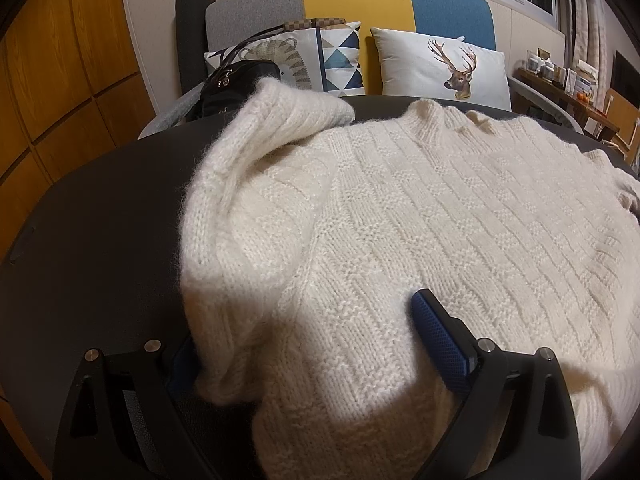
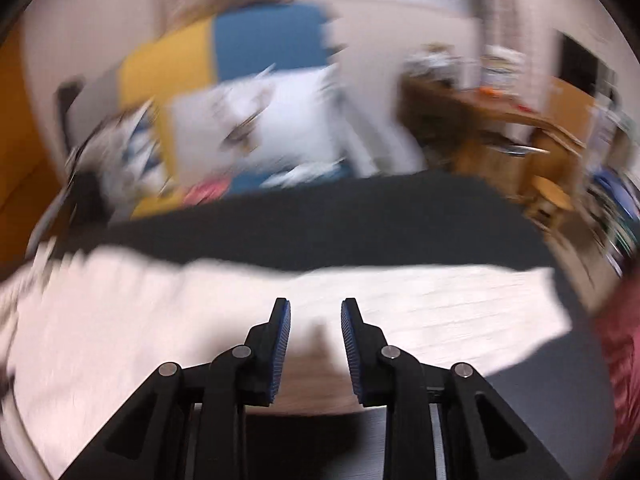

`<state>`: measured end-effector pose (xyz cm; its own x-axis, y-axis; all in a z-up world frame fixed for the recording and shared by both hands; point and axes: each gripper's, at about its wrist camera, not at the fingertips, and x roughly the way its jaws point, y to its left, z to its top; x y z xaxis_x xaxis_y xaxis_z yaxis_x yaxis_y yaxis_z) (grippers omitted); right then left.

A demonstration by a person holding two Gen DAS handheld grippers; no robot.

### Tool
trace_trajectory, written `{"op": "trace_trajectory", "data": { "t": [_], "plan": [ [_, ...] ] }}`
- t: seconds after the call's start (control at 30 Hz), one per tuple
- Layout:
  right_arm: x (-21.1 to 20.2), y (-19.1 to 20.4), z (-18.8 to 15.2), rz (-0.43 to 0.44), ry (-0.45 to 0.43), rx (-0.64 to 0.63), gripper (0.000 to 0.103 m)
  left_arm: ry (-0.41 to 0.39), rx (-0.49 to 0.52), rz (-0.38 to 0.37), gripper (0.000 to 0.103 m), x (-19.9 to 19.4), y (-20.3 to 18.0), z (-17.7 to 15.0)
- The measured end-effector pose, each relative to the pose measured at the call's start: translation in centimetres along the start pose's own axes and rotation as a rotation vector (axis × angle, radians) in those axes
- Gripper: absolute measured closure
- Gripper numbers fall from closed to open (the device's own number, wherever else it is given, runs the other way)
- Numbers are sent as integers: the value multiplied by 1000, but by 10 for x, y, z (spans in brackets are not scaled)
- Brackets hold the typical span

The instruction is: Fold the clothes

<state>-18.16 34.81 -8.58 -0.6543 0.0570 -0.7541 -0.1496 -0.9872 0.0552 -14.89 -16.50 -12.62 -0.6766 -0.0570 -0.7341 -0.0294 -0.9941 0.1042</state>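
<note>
A cream knitted sweater (image 1: 420, 208) lies spread on the dark round table (image 1: 100, 240), neck toward the far edge. Its left sleeve (image 1: 248, 160) is bunched up along the body's left side. My left gripper (image 1: 312, 344) stands wide open at the sweater's near edge, with knit fabric lying between the fingers and hiding most of the left one. The right wrist view is motion-blurred. There my right gripper (image 2: 316, 308) hovers open over the sweater (image 2: 160, 320), with nothing between its blue pads (image 2: 280, 344).
Behind the table stands a grey, yellow and blue sofa (image 1: 352, 0) with patterned cushions (image 1: 444, 68) and a black bag (image 1: 232, 84). A wooden side table (image 2: 500, 120) is at the right. Something red (image 2: 620, 352) shows at the right edge. Wooden panels (image 1: 60, 80) line the left.
</note>
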Motion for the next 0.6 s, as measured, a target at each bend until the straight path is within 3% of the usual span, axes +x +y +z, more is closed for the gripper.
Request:
{"op": "trace_trajectory", "data": {
  "t": [0.1,0.27,0.37,0.6],
  "plan": [
    [30,17,-6,-75,85,-87,77,1,-1,0,8,0,0,0],
    [47,-23,-10,-174,97,-55,74,1,0,2,8,0,0,0],
    [45,-57,-4,-141,82,79,73,1,2,5,7,1,-1,0],
    [20,-40,0,-145,41,10,73,1,5,5,7,2,0,1]
  ]
}}
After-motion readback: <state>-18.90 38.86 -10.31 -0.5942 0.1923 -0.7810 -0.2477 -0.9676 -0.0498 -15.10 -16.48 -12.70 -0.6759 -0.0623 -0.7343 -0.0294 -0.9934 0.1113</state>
